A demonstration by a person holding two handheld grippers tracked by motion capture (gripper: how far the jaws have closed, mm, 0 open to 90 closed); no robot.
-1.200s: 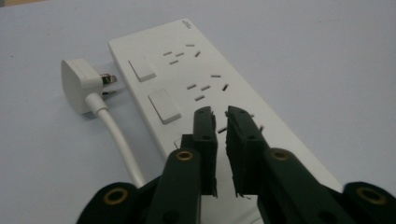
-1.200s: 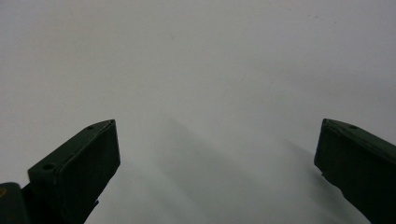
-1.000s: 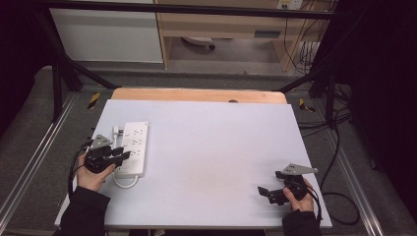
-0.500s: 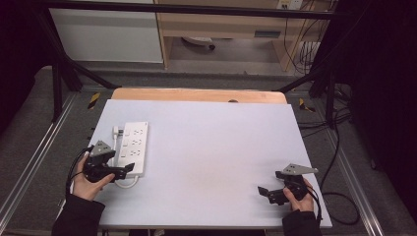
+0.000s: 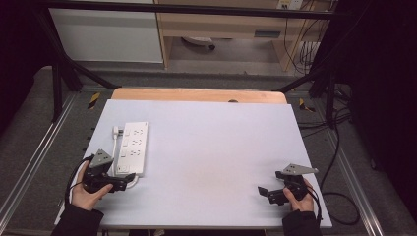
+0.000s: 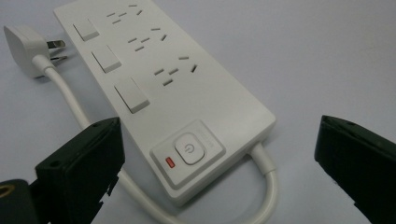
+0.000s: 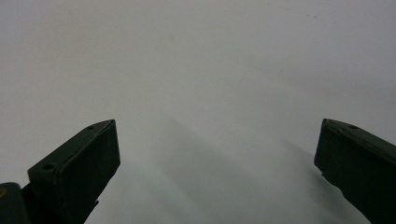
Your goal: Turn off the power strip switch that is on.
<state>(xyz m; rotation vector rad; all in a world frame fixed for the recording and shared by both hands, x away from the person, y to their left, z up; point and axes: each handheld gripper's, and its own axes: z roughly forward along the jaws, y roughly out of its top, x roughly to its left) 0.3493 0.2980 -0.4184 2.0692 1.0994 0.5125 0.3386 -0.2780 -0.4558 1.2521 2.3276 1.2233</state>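
Observation:
A white power strip (image 5: 133, 147) lies flat on the left part of the pale table (image 5: 211, 147), and its plug (image 5: 116, 131) rests beside its far end. In the left gripper view the strip (image 6: 163, 84) shows its power button (image 6: 187, 148) at the near end, where the cable (image 6: 266, 186) loops out. My left gripper (image 5: 125, 181) sits just off that near end. Its jaws have just been opening and stand open (image 6: 217, 128), touching neither the strip nor the cable. My right gripper (image 5: 265, 194) rests open at the near right, with bare table between its jaws (image 7: 217, 126).
A wooden board edge (image 5: 196, 94) runs along the table's far side. Black frame posts (image 5: 59, 73) and floor cables (image 5: 339, 128) flank the table. The person's hands (image 5: 86, 196) reach in from the near edge.
The left hand has drawn back from the strip's near end toward the table's front edge, and its jaws have spread wide. The right hand has stayed put.

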